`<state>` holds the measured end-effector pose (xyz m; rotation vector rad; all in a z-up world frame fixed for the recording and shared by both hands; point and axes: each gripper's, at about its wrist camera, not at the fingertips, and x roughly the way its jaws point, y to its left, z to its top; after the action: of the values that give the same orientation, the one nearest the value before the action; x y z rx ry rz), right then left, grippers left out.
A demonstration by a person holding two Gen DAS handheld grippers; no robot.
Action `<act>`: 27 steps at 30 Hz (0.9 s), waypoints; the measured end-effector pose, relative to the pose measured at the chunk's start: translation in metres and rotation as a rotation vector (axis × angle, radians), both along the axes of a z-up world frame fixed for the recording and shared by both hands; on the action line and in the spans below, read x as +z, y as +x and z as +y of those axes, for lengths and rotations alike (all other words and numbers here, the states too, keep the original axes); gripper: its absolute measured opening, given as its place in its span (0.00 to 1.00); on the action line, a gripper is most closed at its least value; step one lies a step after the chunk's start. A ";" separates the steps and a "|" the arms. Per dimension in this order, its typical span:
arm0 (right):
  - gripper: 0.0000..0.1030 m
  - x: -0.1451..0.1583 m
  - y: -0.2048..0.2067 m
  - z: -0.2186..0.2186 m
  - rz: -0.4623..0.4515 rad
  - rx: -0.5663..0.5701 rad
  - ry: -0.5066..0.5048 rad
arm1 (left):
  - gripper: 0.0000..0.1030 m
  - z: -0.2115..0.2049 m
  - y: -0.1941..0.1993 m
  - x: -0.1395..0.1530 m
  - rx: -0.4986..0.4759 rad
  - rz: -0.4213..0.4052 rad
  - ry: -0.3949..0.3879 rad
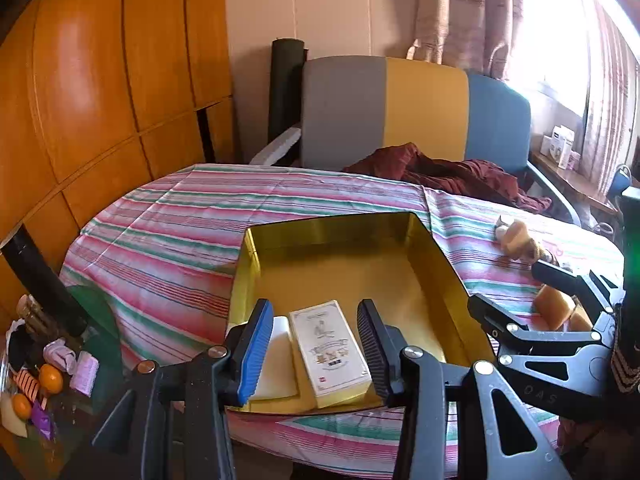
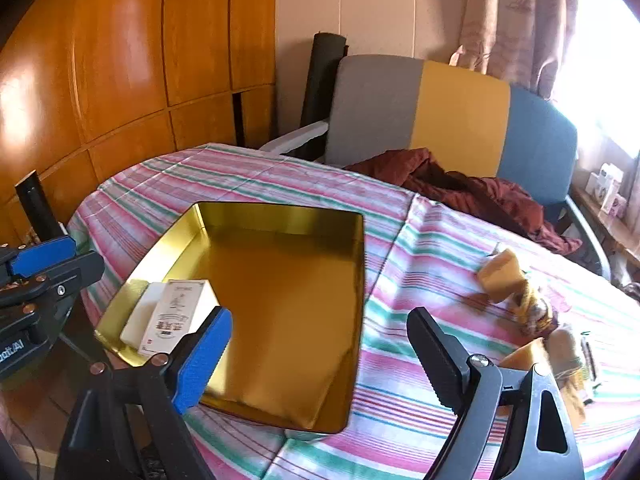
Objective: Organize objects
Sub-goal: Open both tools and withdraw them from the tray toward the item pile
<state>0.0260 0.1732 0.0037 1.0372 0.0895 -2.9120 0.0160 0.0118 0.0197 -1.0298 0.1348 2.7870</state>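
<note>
I am holding both the left gripper [image 1: 316, 350] and the right gripper [image 2: 320, 354] apart and empty, judging the loose yellow-wrapped packets [image 2: 502, 274] right of the gold tin [image 2: 362, 280] light and soft, best pinched across their middles.

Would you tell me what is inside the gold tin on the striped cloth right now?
The gold tin holds a printed white box beside a plain white block, both at its near-left corner. The rest of the floor is bare. Whatever lies beneath the two items is hidden.
</note>
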 end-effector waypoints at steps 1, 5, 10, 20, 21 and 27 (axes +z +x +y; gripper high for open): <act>0.88 0.000 0.001 0.003 0.001 -0.007 0.000 | 0.43 0.004 0.000 0.000 -0.010 -0.003 -0.003; 0.88 -0.003 0.000 0.015 -0.008 -0.040 -0.002 | 0.43 0.016 -0.001 0.000 -0.047 -0.009 -0.004; 0.88 -0.016 0.003 0.044 -0.046 -0.109 -0.008 | 0.43 0.038 -0.008 -0.002 -0.119 -0.037 0.007; 0.88 -0.044 0.023 0.145 -0.142 -0.324 -0.050 | 0.43 0.089 -0.024 -0.012 -0.265 -0.102 0.021; 0.88 -0.045 0.025 0.154 -0.146 -0.343 -0.051 | 0.43 0.095 -0.026 -0.014 -0.279 -0.114 0.020; 0.88 -0.043 0.034 0.230 -0.166 -0.477 -0.068 | 0.43 0.128 -0.037 -0.023 -0.359 -0.168 0.022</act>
<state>0.0598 0.4030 -0.0391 1.4580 -0.3022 -3.1816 -0.0208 0.1399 -0.0029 -1.1053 0.2403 2.3677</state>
